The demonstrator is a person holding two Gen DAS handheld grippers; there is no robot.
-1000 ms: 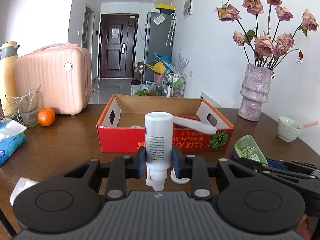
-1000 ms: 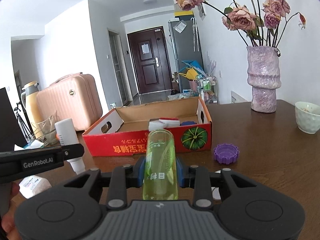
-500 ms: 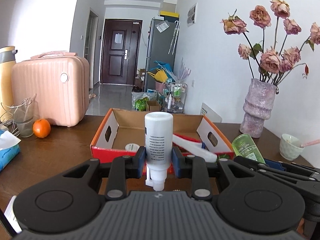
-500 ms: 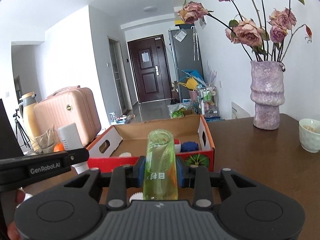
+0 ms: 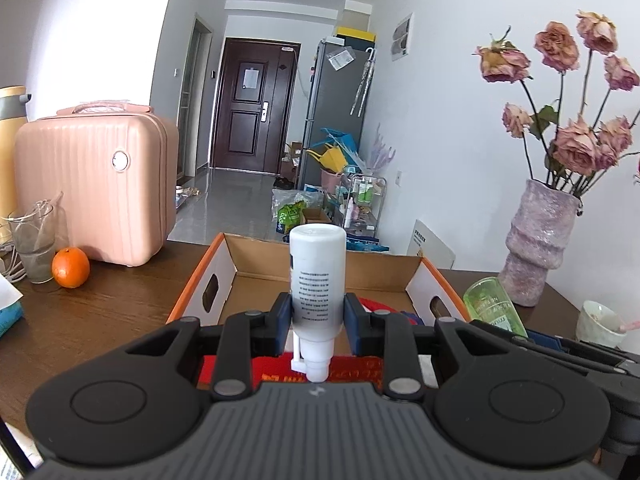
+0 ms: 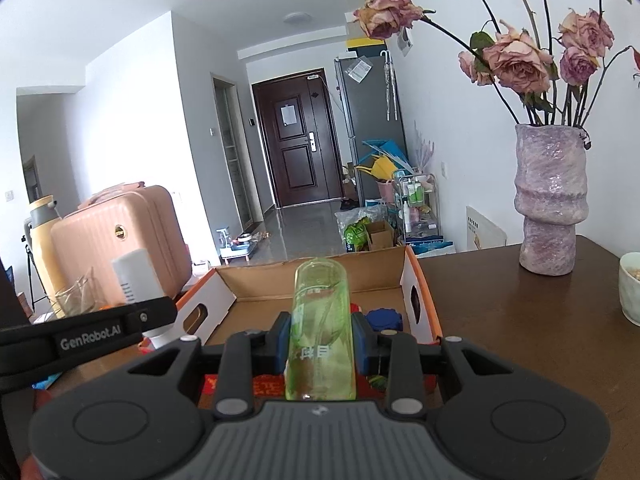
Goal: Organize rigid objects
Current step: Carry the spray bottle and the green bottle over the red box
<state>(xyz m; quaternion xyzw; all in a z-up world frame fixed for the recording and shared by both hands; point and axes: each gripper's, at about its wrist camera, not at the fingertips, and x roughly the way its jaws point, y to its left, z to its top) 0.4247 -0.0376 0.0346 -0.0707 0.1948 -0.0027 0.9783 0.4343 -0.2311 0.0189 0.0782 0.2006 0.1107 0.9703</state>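
White bottle (image 5: 318,276) clamped in left gripper (image 5: 318,312), nozzle end toward the camera, base pointing forward and up. Blue pads (image 5: 282,316) press both its sides. It's off the surface (image 5: 100,312), held at the near edge of the cardboard box (image 5: 328,276).

Green bottle (image 6: 320,328) clamped in right gripper (image 6: 320,338), translucent, lying along the fingers with its far end raised, printed label facing up. Also off the surface, over the box's near wall. In the left view the same bottle shows at the right, just beside the box's right end flap.

Both grippers sit side by side, left one visible in the right view with the white bottle sticking up from it.

Box: open top, brown inside, red and orange outside, white end flaps with hand-hole cutouts. Inside, near the right end: a blue round thing (image 6: 384,318) and something red (image 5: 380,306), mostly hidden by the grippers, can't identify.

Around it on the surface: pink suitcase (image 5: 96,188) far left, orange (image 5: 70,267) in front of it, glass cup (image 5: 34,240) just beside the orange. Purple vase (image 5: 536,240) with dried roses (image 5: 572,152) to the right, pale bowl (image 5: 600,322) near it at the right edge.
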